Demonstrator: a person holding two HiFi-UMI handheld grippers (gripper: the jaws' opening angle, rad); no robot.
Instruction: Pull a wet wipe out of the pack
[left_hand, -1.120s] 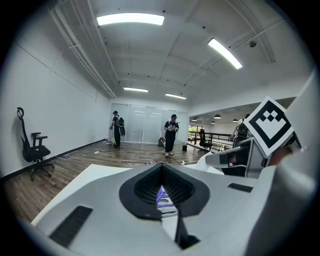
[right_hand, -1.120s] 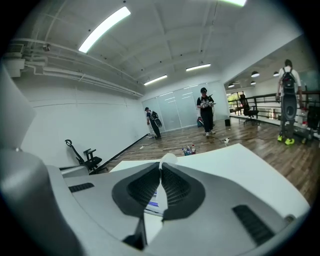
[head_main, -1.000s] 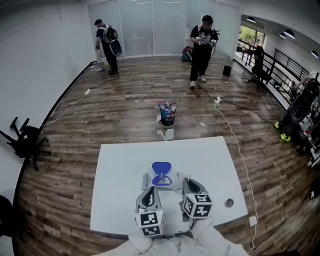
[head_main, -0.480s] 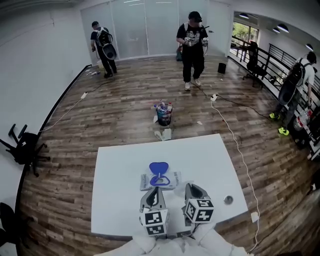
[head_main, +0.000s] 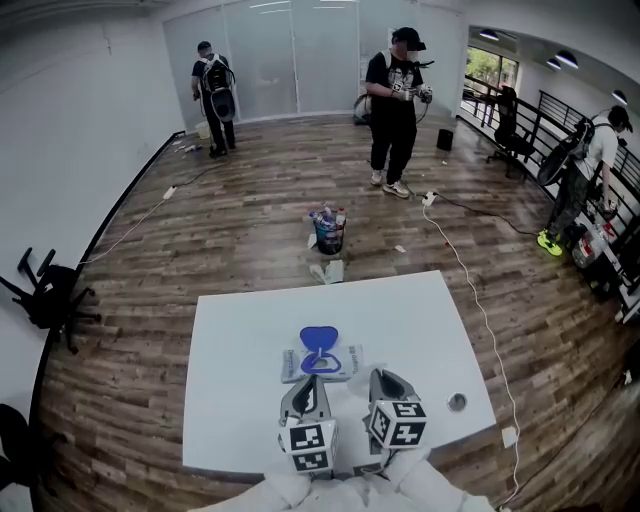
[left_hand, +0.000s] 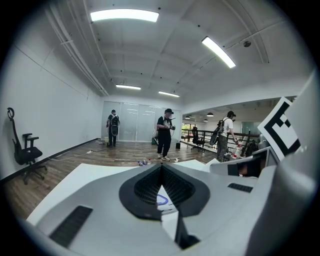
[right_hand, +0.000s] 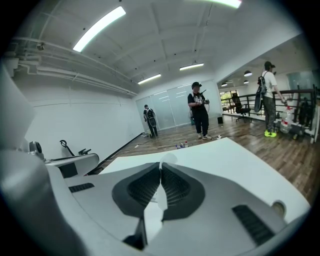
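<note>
Head view: low in the frame, our left gripper (head_main: 310, 385), jaws together, sits just below the wet wipe pack (head_main: 322, 364), blue lid (head_main: 320, 338) flipped open, on the white table (head_main: 240, 340). At right, our right gripper (head_main: 383, 380), jaws also together, is just beside the pack.

A white rectangular table (head_main: 240, 330) stands on a brown wood-plank floor (head_main: 200, 240). A flat white wet-wipe pack (head_main: 345, 363) lies on it near the front edge, about mid-width, its blue oval lid (head_main: 321, 338) flipped open. A small round grey fitting (head_main: 457, 402) sits near the right front corner.
</note>
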